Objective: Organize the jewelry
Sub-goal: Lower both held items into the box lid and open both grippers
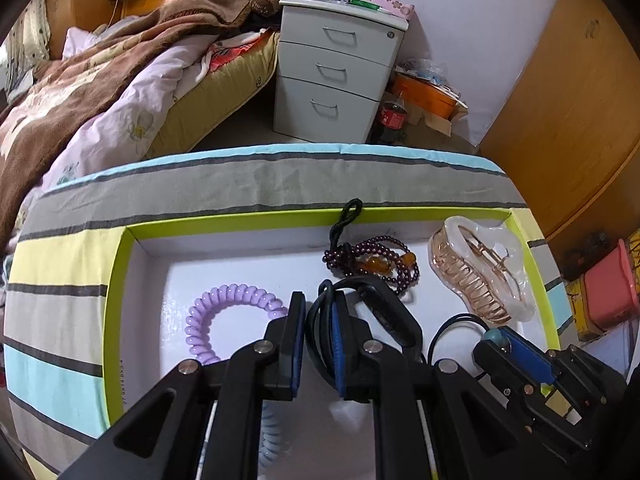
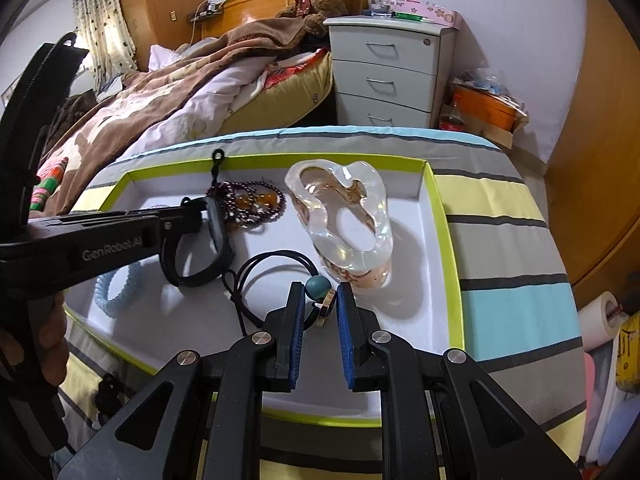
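1. A shallow white tray with a lime-green rim (image 1: 224, 222) (image 2: 440, 200) lay on a striped cloth-covered table (image 1: 280, 178) (image 2: 508, 240), and the jewelry lay inside it.
2. The left gripper (image 1: 318, 312) (image 2: 210, 210) had its fingers clamped on a black wristband (image 1: 384, 312) (image 2: 208, 256), holding it over the middle of the tray.
3. The right gripper (image 2: 318, 300) (image 1: 498, 338) was near the tray's near right corner, its fingers slightly apart around a teal bead (image 2: 317, 285) (image 1: 492, 336) and a metal ring (image 2: 326, 307) on a thin black cord (image 2: 256, 272) (image 1: 452, 322); whether the pads pressed them could not be told.
4. A dark purple bead bracelet with amber beads (image 1: 380, 258) (image 2: 250, 200) lay by the tray's far edge, its black cord loop (image 1: 348, 212) (image 2: 218, 157) hanging over the rim.
5. A rose-gold hair claw in clear plastic wrap (image 1: 476, 272) (image 2: 344, 216) sat in the far right corner.
6. A lilac spiral hair tie (image 1: 218, 312) lay toward the tray's left side, and a pale blue spiral hair tie (image 2: 116, 292) lay nearer the near left edge.
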Tool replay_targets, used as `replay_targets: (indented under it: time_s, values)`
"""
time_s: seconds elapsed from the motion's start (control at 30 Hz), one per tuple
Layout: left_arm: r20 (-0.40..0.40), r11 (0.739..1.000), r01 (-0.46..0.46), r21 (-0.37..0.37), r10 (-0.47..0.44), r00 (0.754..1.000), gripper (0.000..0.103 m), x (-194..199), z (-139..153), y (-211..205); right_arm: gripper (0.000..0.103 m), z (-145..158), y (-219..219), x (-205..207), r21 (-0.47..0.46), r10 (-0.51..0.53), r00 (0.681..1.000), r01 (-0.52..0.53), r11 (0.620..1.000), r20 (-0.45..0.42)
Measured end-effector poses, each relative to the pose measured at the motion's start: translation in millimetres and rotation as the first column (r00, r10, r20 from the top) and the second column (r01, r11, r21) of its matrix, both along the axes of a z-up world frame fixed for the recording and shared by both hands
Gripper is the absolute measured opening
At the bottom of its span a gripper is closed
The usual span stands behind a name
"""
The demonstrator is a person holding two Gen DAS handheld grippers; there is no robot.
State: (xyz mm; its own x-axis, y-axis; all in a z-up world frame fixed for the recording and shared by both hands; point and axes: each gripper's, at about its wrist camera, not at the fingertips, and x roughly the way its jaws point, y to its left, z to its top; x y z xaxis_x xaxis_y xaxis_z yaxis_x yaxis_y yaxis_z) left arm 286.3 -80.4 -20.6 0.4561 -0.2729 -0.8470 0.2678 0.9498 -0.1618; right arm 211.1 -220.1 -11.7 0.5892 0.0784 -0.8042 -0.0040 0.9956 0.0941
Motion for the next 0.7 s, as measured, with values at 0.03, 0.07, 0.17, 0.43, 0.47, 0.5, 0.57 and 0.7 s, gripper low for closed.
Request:
replay_targets:
  time_s: [0.03,0.07,0.17,0.43,0.47,0.5,0.57,0.7]
  values:
    - [0.001,1.0,-0.001,0.001,0.001,1.0,0.013,0.2,-0.2,0.1,0.017,-0.6,-0.6,0.2,0.002,-0.002,1.0,0.002,1.0,-0.003]
    - [0.0,1.0,-0.004,-0.001,0.004,1.0,0.013,0.5,-0.1,0.6,0.017,-1.0,-1.1,0.1,0.004,-0.002,1.0,0.002,1.0,-0.005]
    - [0.001,1.0,-0.009,0.0,0.009,1.0,0.013,0.9,0.0,1.0,0.017,-1.9,-1.8,-0.1,0.003,-0.005,1.0,0.005,1.0,-0.003]
    - [0.004,1.0,-0.007,0.01,0.007,1.0,0.014,-0.2,-1.2,-1.0,0.017,-2.6,-1.3,-0.4,0.009,-0.005,1.0,0.005,1.0,-0.004]
    - [0.004,1.0,-0.007,0.01,0.007,1.0,0.015,0.3,-1.2,0.0,0.017,-2.7,-1.4,-0.5,0.01,-0.007,1.0,0.008,1.0,-0.005]
    - [0.003,1.0,-0.008,0.009,0.008,1.0,0.015,0.2,-1.5,0.2,0.017,-2.9,-1.5,-0.8,0.011,-0.008,1.0,0.008,1.0,-0.006]
    - [0.001,1.0,-0.01,0.004,0.01,1.0,0.017,0.4,-1.3,2.0,0.017,-2.4,-1.6,-0.9,0.01,-0.009,1.0,0.009,1.0,-0.007]
    - [0.001,1.0,-0.009,0.008,0.009,1.0,0.022,-0.5,-0.2,2.2,0.017,-2.2,-2.8,-1.5,0.013,-0.01,1.0,0.01,1.0,-0.006]
